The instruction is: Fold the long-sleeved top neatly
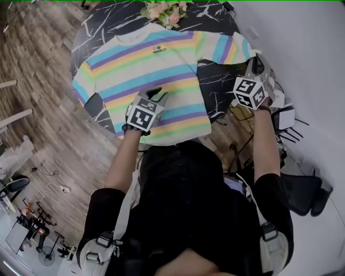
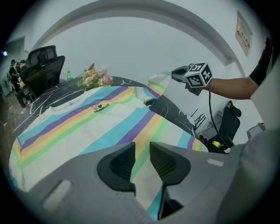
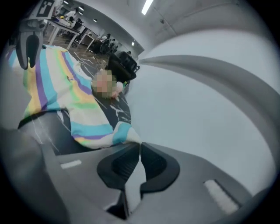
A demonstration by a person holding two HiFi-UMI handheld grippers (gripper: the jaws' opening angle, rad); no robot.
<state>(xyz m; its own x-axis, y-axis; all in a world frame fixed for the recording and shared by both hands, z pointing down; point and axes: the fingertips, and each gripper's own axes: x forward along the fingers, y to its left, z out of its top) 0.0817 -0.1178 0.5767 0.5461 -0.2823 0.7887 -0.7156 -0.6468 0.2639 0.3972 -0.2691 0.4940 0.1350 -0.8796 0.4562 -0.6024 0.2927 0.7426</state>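
A long-sleeved top with pastel rainbow stripes lies front side up on a round black marble table. My left gripper is at the near hem. In the left gripper view its jaws are shut on the striped hem fabric. My right gripper is at the table's right edge, raised above it. It is shut on the white cuff of the right sleeve. The sleeve hangs lifted from that gripper, while the rest of the top lies flat.
A bunch of pink flowers sits at the table's far edge, just beyond the collar. A white wall runs along the right. Black office chairs stand beyond the table, another chair and cables sit on the floor at the right.
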